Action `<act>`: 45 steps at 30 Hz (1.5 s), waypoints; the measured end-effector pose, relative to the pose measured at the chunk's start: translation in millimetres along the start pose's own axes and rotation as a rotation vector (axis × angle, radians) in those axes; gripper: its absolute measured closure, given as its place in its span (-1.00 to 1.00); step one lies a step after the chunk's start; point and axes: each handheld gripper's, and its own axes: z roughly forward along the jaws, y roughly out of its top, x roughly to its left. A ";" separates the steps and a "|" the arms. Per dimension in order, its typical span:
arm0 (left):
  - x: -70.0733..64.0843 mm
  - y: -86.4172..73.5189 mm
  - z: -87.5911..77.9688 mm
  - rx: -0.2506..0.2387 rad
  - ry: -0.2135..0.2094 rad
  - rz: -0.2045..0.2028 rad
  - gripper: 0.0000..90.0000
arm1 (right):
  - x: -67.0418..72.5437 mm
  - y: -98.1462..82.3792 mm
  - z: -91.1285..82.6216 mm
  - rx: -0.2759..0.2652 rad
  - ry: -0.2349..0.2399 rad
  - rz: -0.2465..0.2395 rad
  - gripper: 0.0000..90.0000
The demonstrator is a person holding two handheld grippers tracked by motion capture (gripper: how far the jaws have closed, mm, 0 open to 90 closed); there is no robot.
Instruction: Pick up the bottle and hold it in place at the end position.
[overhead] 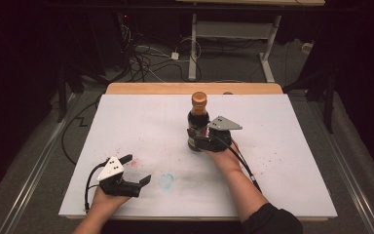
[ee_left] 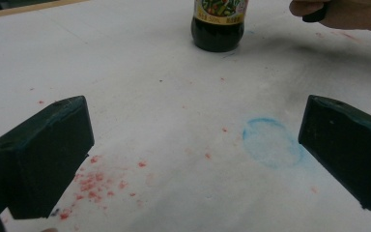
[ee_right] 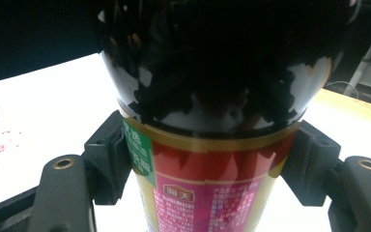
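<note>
At the left, the left gripper point(overhead: 135, 169) is resting low over the white table point(overhead: 126, 117), its blocky black jaws spread wide around nothing, just left of a faint blue ring point(ee_left: 272, 142) and red speckles point(ee_left: 94, 183). Right of centre, the right gripper point(overhead: 195, 136) is clamping the lower body of an upright dark sauce bottle point(overhead: 198, 122). The grasp looks done; lifting or moving is yet to come. The bottle is glossy and rounded, with an orange cap point(overhead: 199, 99) and a slick printed label point(ee_right: 207, 183).
</note>
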 end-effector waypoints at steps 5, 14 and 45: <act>0.4 0.2 0.4 0.006 0.000 -0.001 -1.00 | 2.4 4.3 4.3 0.002 -0.022 -0.015 -0.29; 1.0 0.7 -0.1 0.004 -0.003 -0.006 -1.00 | -4.5 7.6 16.5 0.002 -0.039 0.004 -0.30; -13.7 24.1 74.9 0.031 -0.043 -0.042 -1.00 | -21.1 3.6 -26.0 0.045 0.004 0.065 -0.95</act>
